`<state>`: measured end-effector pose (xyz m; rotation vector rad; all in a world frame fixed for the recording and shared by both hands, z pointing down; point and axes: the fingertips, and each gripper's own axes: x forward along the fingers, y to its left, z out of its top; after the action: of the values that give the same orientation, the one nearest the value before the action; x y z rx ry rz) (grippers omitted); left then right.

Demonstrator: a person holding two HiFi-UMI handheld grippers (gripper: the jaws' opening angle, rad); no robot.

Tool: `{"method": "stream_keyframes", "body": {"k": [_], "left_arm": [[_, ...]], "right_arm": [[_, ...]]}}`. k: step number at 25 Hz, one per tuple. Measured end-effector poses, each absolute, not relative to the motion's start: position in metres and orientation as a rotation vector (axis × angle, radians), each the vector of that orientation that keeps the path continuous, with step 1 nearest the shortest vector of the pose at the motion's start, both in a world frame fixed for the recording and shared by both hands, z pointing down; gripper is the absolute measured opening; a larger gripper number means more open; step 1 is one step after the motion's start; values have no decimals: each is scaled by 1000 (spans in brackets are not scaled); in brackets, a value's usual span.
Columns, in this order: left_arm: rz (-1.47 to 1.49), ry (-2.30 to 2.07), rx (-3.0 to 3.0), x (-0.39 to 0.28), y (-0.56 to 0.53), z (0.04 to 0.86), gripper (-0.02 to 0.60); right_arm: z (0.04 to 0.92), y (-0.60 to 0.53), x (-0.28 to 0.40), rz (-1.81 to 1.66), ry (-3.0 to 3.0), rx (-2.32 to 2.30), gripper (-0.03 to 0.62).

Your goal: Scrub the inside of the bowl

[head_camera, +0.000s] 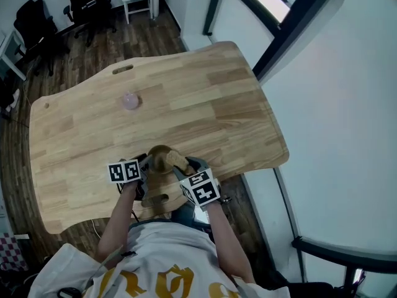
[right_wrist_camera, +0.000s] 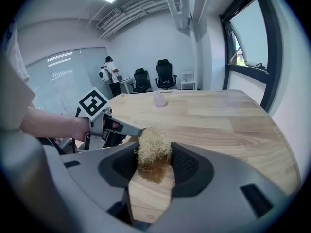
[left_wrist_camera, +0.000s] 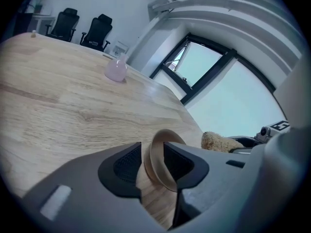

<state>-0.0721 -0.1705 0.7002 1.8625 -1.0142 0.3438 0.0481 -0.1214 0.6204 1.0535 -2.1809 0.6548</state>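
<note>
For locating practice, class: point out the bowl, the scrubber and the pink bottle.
bowl (left_wrist_camera: 166,132), left gripper view, top of rim.
scrubber (right_wrist_camera: 153,147), right gripper view, fibrous middle.
pink bottle (left_wrist_camera: 116,70), left gripper view, round body.

A wooden table (head_camera: 205,113) with rounded corners is being shown; one small pink vessel (head_camera: 130,100) is being carried upright on its far half.

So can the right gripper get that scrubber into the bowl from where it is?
Probably yes. The right gripper, jaws shut on the scrubber, sits right beside the bowl, which the left gripper holds by its rim. Nothing shows between them.
</note>
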Motion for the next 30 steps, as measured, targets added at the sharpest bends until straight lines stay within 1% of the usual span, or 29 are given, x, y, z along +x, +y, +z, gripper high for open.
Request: {"method": "stream_keyframes", "body": {"k": [2,3,8,9,10,11,17,20,25,30], "left_arm": [[313,-1081,1874,-77,-171,693,162],[294,-1113,1889,-79,-171,686,170],[160,-1221,2010,-96,-163,632,169],[138,-1242,2053,-100,-161,616,160],[132,-1270,2112,-102,-160,600,65],[143,-1298,2184,-102,-159,582,0],[190,-1358,2454,-85,-120,510,0],[223,-1397,2522,-75,-92,494,0],[418,-1516,2637,-54,-33,478,0],[255,-1491,2546,-55,15,476,0]], "right_arm": [[613,-116,53,639,-2184,1099,184],[609,-114,56,631,-2187,1128,184],[578,-105,56,555,-2232,1271,184],[570,-104,54,528,-2254,1291,184],[561,-104,51,496,-2273,1311,184],[553,-104,49,463,-2286,1332,184],[515,-87,51,375,-2351,1436,184],[507,-67,58,387,-2382,1448,184],[503,-21,74,335,-2365,1468,183],[494,24,81,286,-2378,1481,183]]}}
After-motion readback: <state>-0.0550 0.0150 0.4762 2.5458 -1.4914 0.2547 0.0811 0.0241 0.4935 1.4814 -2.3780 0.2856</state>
